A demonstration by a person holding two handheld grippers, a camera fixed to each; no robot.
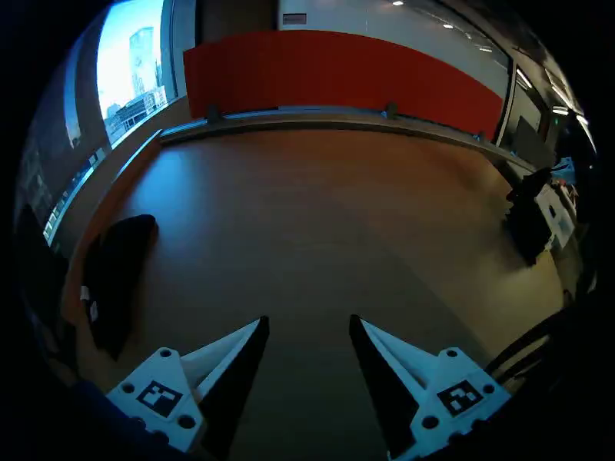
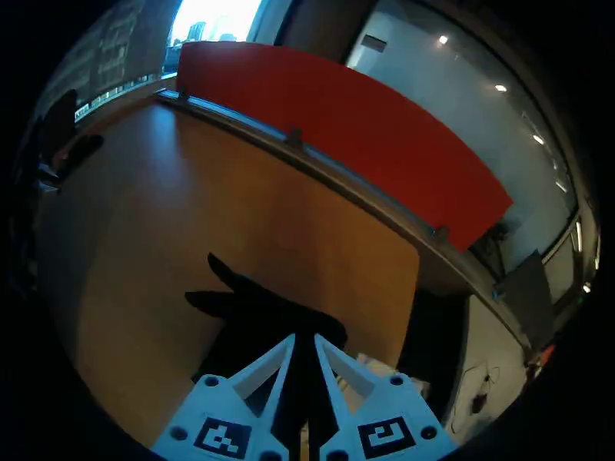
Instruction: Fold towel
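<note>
In the right gripper view a dark towel (image 2: 254, 311) lies crumpled on the wooden table (image 2: 154, 230), near its right edge. My right gripper (image 2: 304, 339) is shut on the towel's near part, with dark cloth filling the narrow gap between its white fingers (image 2: 265, 369). In the left gripper view my left gripper (image 1: 307, 323) stands open above bare table (image 1: 307, 215), with nothing between its fingers. A dark shape with a white part (image 1: 534, 215) sits at the far right of the table; I cannot tell whether it is the towel.
A red partition (image 1: 338, 73) with a metal rail runs along the table's far edge. A dark bag-like object (image 1: 115, 280) lies at the table's left side. Windows (image 1: 131, 69) are at the far left. Black cables (image 1: 530, 346) trail at the near right.
</note>
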